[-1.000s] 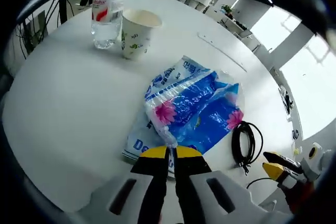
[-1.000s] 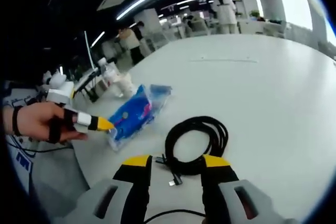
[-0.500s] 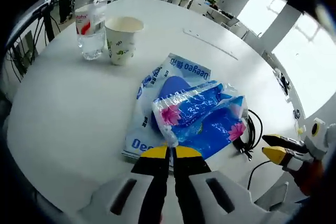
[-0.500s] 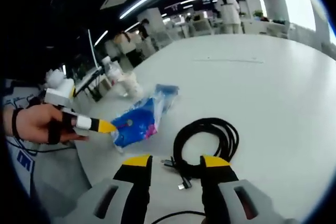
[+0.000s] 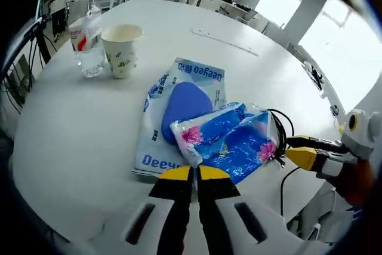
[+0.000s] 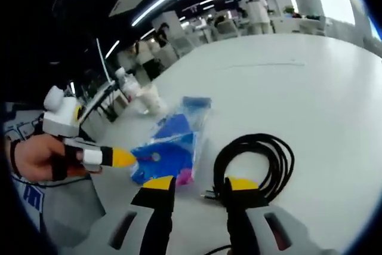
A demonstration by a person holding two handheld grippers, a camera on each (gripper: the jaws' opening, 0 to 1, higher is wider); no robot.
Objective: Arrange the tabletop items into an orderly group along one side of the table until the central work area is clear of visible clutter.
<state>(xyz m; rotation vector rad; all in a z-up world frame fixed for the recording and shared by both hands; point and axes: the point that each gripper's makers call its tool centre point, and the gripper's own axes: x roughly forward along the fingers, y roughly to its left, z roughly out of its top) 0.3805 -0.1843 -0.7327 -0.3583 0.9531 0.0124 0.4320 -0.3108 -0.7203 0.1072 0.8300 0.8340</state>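
Observation:
My left gripper (image 5: 194, 174) is shut on a corner of a blue tissue pack (image 5: 233, 141), which hangs off the table by that corner. Under it lies a flat white Deeyeo packet (image 5: 179, 103) with a blue oval. A black coiled cable (image 5: 282, 138) lies just right of the pack. My right gripper (image 6: 200, 184) is open, its tips at the near edge of the cable (image 6: 262, 162). In the right gripper view the left gripper (image 6: 122, 157), in a person's hand, pinches the blue pack (image 6: 170, 156). The right gripper (image 5: 301, 150) enters the left gripper view from the right.
A paper cup (image 5: 121, 52) and a clear water bottle (image 5: 83, 43) stand side by side at the far left of the round white table (image 5: 71, 123). Desks and people fill the room behind. The table's far half (image 6: 286, 82) is bare.
The blue pack has been lifted and drawn toward the cable, uncovering the white packet's blue oval. My right gripper has moved in closer to the cable.

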